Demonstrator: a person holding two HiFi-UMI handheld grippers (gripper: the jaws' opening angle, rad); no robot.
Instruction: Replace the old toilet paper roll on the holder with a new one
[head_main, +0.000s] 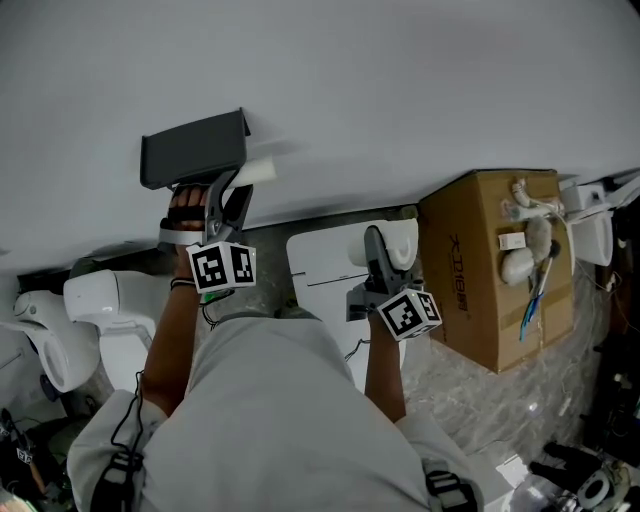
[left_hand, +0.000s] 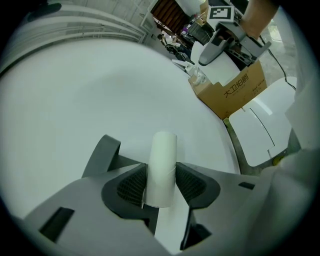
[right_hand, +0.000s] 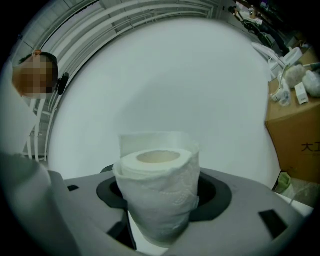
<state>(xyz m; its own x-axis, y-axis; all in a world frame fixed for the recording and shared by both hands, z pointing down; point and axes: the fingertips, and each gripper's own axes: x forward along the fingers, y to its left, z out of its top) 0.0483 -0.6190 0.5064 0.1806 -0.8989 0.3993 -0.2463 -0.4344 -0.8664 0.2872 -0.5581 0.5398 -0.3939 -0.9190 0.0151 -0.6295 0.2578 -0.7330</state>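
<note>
Your left gripper (left_hand: 161, 172) clamps the bare tube (left_hand: 164, 150), your right gripper (right_hand: 157, 187) a full roll (right_hand: 160, 205). Only the head view shows the dark holder (head_main: 195, 148) beside the tube.

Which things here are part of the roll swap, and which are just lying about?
Part of the job: wall holder; empty tube in the left gripper; fresh roll in the right gripper.

Lying about: cardboard box; clutter on top of it; white toilet.
</note>
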